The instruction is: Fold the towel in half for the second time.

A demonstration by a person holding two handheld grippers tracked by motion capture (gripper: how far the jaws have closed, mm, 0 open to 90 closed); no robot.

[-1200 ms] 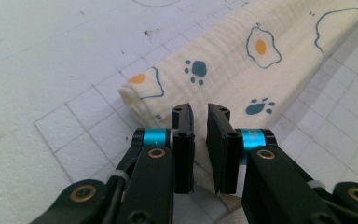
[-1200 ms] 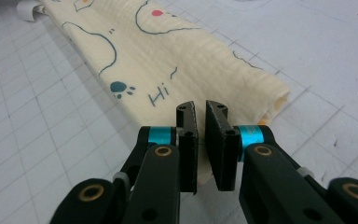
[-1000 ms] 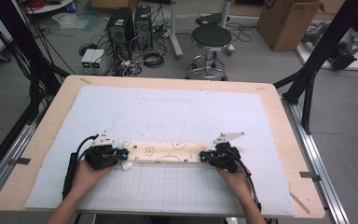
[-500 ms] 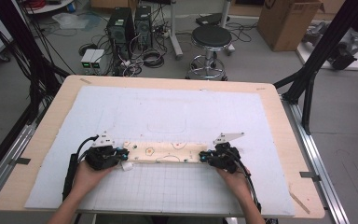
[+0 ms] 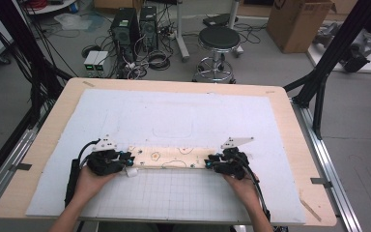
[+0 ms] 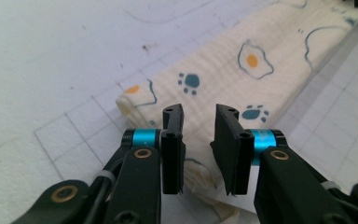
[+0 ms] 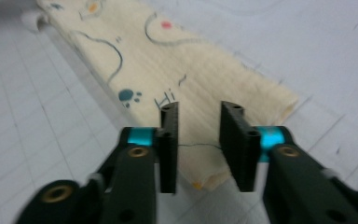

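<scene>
A: Folded cream cloth (image 5: 174,157), printed with fried eggs and paw prints, lay as a long strip on the white gridded mat (image 5: 183,193) near the front of the tabletop (image 5: 43,140).

B: Claws?

A: Left claw (image 5: 125,161) sat at the strip's left end, right claw (image 5: 211,163) at its right end. Both had just been opening.

B: Gripping anything?

A: No. In each gripper view the jaws stood partly apart with the cloth end lying in the gap, pads clear of the fabric. A loose thread (image 7: 198,145) spanned the right claw's gap.
</scene>
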